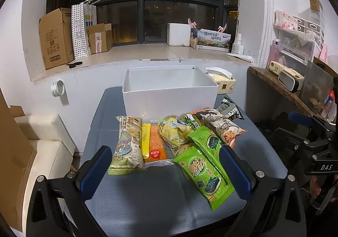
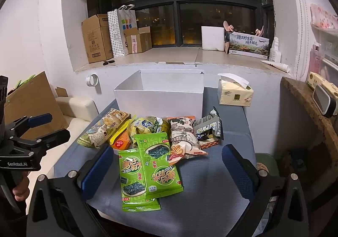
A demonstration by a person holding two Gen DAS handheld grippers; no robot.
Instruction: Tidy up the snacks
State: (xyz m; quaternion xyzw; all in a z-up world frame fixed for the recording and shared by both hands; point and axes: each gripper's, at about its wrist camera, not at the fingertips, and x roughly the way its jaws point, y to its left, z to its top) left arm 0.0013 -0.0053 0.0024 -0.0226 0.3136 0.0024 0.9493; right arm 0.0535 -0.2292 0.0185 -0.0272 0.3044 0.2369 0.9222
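Both grippers are hanging at the near edge of the table, not touching anything. The left gripper (image 1: 164,170) has its blue-padded fingers spread wide with nothing between them, and the right gripper (image 2: 169,170) is the same, wide apart and empty.

Closest on the grey table (image 2: 211,184) are two green seaweed packs (image 2: 152,173), one lying partly over the other. Just behind them there's a loose row of snacks: a long cream-coloured illustrated bag (image 1: 127,144) on the left, an orange flat pack (image 1: 156,144) beside it, a yellow bag (image 1: 175,131) in the middle, a cartoon-print bag (image 2: 183,142) and a small dark crumpled packet (image 2: 209,127) on the right.

Past the pile sits an open white box (image 2: 160,97), looks empty inside. A tissue pack (image 2: 234,93) stands just right of it. Further back, cardboard boxes (image 2: 97,38) line the window ledge.
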